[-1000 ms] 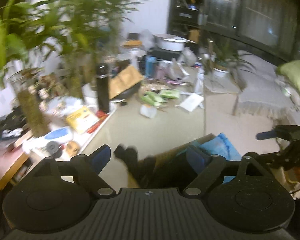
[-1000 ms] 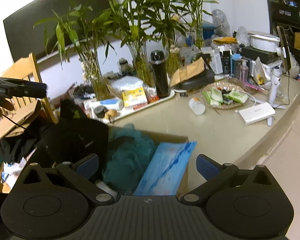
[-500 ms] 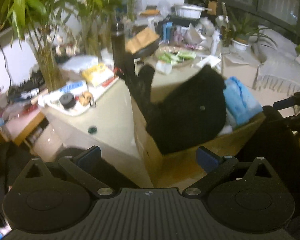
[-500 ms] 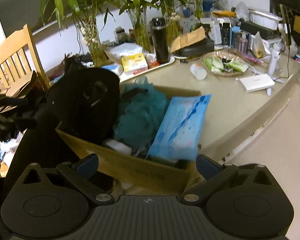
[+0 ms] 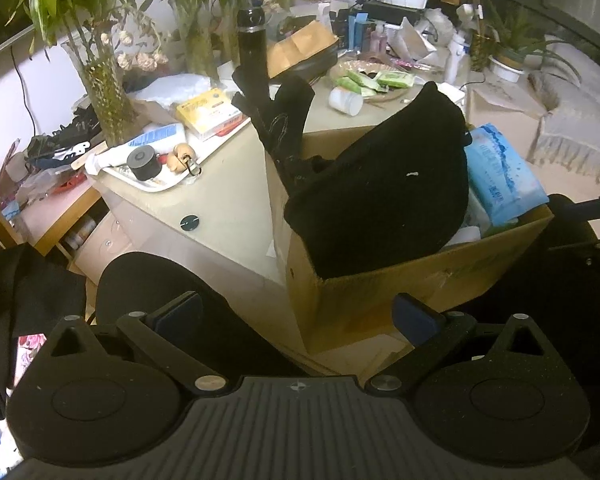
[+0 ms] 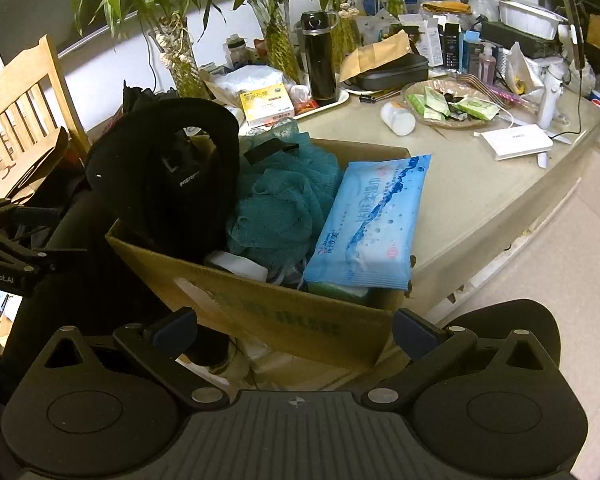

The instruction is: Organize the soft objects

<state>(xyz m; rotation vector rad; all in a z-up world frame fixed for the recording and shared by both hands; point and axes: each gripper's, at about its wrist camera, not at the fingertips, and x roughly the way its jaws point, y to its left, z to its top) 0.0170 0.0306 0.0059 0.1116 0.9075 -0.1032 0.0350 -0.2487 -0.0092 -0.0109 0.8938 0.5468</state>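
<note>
A cardboard box [image 5: 384, 284] stands at the near edge of the beige table [image 5: 228, 184]; it also shows in the right wrist view [image 6: 284, 312]. It holds a black cap [image 5: 384, 188] [image 6: 168, 168], a black glove [image 5: 284, 120] sticking up, a teal mesh sponge [image 6: 284, 200] and a blue wet-wipe pack [image 6: 372, 220] [image 5: 500, 172]. My left gripper [image 5: 298, 318] is open and empty, below and in front of the box. My right gripper [image 6: 294, 330] is open and empty, in front of the box's near wall.
The table behind is cluttered: a white tray [image 5: 160, 176] with small items, a black flask [image 6: 320, 60], bamboo plants in vases [image 5: 104, 84], a plate of packets [image 6: 448, 104], a white power bank [image 6: 516, 142]. A wooden chair [image 6: 20, 96] stands left. My dark-clad knees lie below each gripper.
Both grippers have pulled back and down from above the box to in front of it. The black cap and glove now lie in the box.
</note>
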